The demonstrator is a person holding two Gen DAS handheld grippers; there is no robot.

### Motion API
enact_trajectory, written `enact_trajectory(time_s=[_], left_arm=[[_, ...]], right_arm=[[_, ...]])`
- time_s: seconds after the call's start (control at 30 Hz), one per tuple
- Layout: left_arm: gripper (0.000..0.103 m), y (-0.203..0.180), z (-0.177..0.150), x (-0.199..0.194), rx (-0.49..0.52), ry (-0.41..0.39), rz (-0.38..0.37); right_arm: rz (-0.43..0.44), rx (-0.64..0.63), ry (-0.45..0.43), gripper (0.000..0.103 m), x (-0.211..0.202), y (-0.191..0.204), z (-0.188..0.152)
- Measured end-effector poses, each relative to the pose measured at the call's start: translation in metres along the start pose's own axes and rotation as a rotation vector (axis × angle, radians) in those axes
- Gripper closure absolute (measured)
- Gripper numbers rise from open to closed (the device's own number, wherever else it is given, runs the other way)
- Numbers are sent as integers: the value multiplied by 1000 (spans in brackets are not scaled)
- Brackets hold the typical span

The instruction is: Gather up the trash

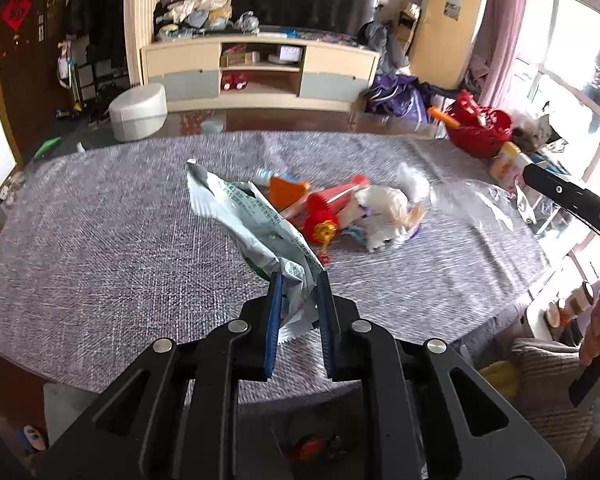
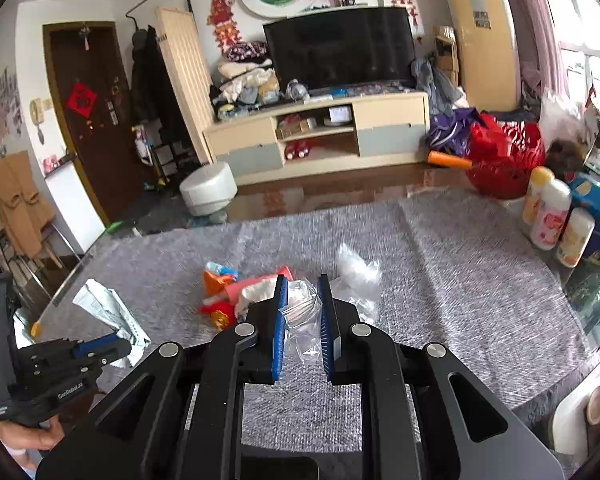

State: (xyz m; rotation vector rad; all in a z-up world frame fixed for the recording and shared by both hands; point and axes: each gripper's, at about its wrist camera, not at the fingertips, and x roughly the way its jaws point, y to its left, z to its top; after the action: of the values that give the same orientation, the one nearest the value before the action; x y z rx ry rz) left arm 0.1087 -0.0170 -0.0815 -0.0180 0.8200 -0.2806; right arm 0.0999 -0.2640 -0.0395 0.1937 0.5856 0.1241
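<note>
My left gripper (image 1: 298, 280) is shut on a crumpled white-and-green wrapper (image 1: 252, 216), lifted off the grey tablecloth (image 1: 100, 240). In the right wrist view the same wrapper (image 2: 104, 308) sticks up from the left gripper (image 2: 116, 346) at the lower left. My right gripper (image 2: 303, 284) is shut on a clear plastic bag (image 2: 302, 320), which the left wrist view shows as a thin sheet (image 1: 472, 204) hanging at the right. A pile of trash (image 1: 340, 208) with red, orange and white pieces lies mid-table, just beyond both grippers.
A red basket (image 1: 480, 128) stands at the table's far right corner. Several bottles and tins (image 2: 552, 216) line the right edge. Beyond the table are a white round stool (image 1: 138, 112) and a TV cabinet (image 1: 260, 72). A hand (image 2: 32, 438) holds the left gripper.
</note>
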Motion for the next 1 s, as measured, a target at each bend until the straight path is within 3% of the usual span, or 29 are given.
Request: enact_trajectory(time_s=[0.03, 0.23, 0.43, 0.57, 0.77, 0.9, 0.97, 1.0], left_arm=[[103, -3, -1, -7, 4, -9, -6], [103, -18, -10, -39, 18, -39, -30], [103, -24, -27, -49, 22, -28, -39], [103, -23, -33, -48, 18, -16, -43], [103, -13, -17, -17, 11, 4, -31], [88, -4, -1, 11, 10, 18, -30], [71, -4, 8, 27, 19, 21, -25], [70, -4, 12, 33, 25, 21, -24]], right_arm=[[1, -4, -7, 87, -7, 2, 0], [19, -35, -29, 87, -43, 10, -9], [24, -35, -9, 87, -52, 15, -24], [21, -38, -1, 87, -49, 16, -28], [-66, -41, -21, 87, -30, 4, -30], [-61, -23, -1, 87, -13, -5, -33], [-47, -15, 14, 87, -5, -6, -34], [-34, -8, 20, 87, 0, -7, -34]])
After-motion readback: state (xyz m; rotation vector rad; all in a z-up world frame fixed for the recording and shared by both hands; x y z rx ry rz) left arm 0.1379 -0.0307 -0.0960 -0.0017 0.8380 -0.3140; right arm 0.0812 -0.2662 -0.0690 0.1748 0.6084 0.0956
